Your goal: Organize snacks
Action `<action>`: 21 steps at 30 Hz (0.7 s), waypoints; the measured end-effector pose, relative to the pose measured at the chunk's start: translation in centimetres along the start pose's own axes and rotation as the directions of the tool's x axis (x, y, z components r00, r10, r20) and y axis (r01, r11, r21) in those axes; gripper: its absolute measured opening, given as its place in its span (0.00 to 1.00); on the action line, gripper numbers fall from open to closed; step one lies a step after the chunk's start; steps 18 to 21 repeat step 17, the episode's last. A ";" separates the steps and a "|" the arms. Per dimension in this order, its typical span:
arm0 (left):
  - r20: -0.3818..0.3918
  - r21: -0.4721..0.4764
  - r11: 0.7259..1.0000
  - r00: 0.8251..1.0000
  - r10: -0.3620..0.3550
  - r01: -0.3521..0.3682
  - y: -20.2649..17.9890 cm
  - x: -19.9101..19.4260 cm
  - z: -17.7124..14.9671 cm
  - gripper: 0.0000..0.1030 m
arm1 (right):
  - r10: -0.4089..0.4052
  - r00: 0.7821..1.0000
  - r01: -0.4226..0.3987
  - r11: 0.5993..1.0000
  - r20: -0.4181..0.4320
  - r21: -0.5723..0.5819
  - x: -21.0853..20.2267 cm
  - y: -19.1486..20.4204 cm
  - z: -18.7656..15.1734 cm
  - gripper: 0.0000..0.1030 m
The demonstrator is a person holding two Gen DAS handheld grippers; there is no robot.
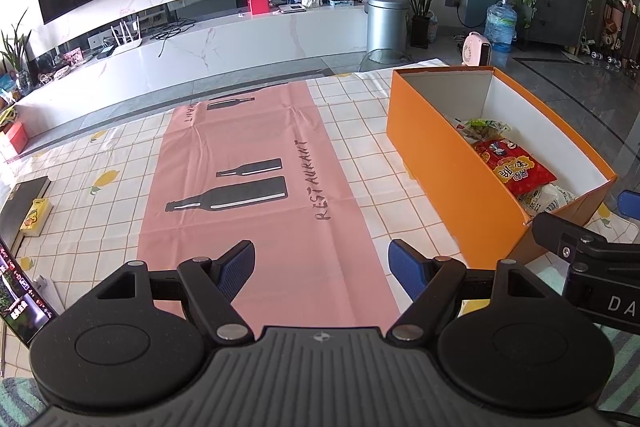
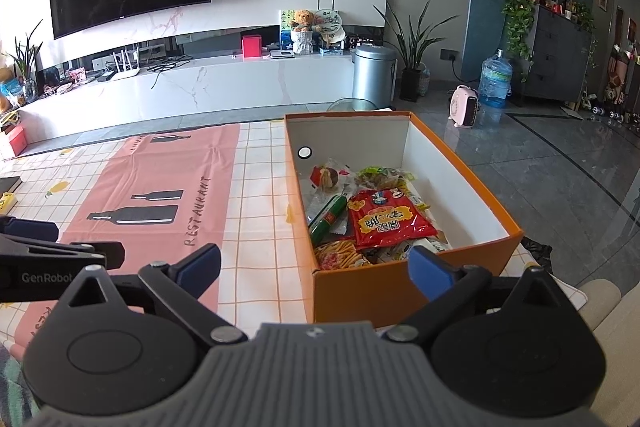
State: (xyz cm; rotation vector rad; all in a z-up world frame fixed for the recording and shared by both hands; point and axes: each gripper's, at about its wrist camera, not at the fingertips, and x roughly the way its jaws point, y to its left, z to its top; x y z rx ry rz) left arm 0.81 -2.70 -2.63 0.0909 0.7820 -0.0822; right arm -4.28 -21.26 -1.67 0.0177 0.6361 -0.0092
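The snacks are all in the orange box (image 2: 400, 291) on the right side of the bench (image 1: 120, 163). A red packet (image 2: 390, 223) lies on top. Beside it, to the left, is a green stick snack (image 2: 328, 215), and a bag of yellow sticks (image 2: 340, 253) sits at the near end. A small round snack in clear wrap (image 2: 326, 177) and a green bag (image 2: 380, 177) lie further back. The far end of the box is bare white.

The left gripper (image 1: 322, 265) hangs over the pink cloth (image 1: 256, 187) with its jaws wide apart and nothing between them. The right gripper (image 2: 314, 263) is over the near end of the box. Its jaws are wide apart too, and it holds nothing.

No loose snack shows on the cloth or the checked cover. A yellow box (image 1: 34, 217) lies far off at the left edge of the bench, but it is hard to tell what it is.

So it looks like the putting-in part is done, or nearly done. Both grippers seem to be resting between moves.

Next, the snacks may need tidying inside the box, since they lie in a heap at one end. For that the right gripper is closest. It would have to dip down into the box and close gently on one packet, because the bags are soft and slippery. The low wall of the box is right under it, so it must not bump that
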 end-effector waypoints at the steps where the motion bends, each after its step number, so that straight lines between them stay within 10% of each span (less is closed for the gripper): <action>1: 0.002 0.001 1.000 1.000 0.001 -0.001 0.0 -0.1 0.0 0.87 | 0.000 1.000 0.000 1.000 0.000 0.002 -0.1 0.0 0.0 0.95; 21: 0.045 0.002 1.000 0.999 0.003 -0.003 0.8 -1.7 -0.1 0.87 | 0.008 1.000 -0.008 1.000 0.007 -0.023 -0.9 1.1 0.4 0.96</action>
